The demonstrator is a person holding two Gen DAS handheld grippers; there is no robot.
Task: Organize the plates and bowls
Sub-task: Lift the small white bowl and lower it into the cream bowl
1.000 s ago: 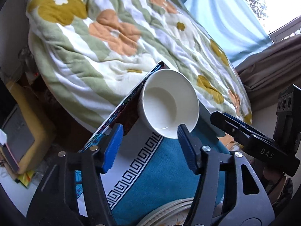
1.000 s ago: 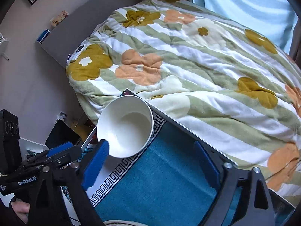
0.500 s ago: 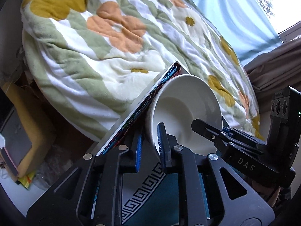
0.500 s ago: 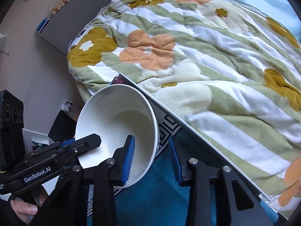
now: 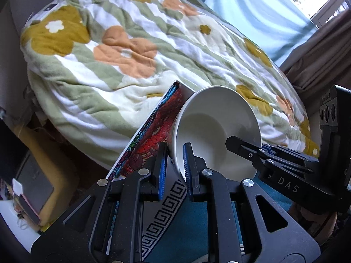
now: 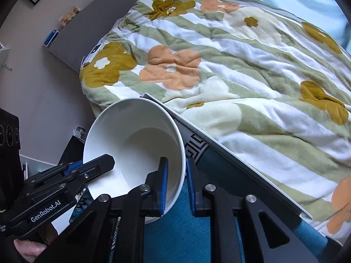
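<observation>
A white bowl [image 5: 217, 129] is held off the table between both grippers, tilted with its opening toward the cameras. My left gripper [image 5: 175, 164] is shut on the bowl's left rim. My right gripper [image 6: 177, 175] is shut on the bowl's [image 6: 133, 144] right rim. Each gripper shows in the other's view, the right one [image 5: 274, 160] at the bowl's far side and the left one [image 6: 72, 173] likewise. A pale plate rim [image 5: 201, 259] peeks out at the bottom of the left wrist view.
Below lies a table with a teal cloth [image 6: 182, 230] with a black-and-white key-pattern border [image 5: 162, 210]. A bed with a floral quilt [image 6: 230, 65] lies just beyond the table edge. A yellow box [image 5: 33, 188] stands on the floor at the left.
Both grippers went from open around the bowl to shut on its opposite rims. The bowl has since risen and tilted up off the cloth.
</observation>
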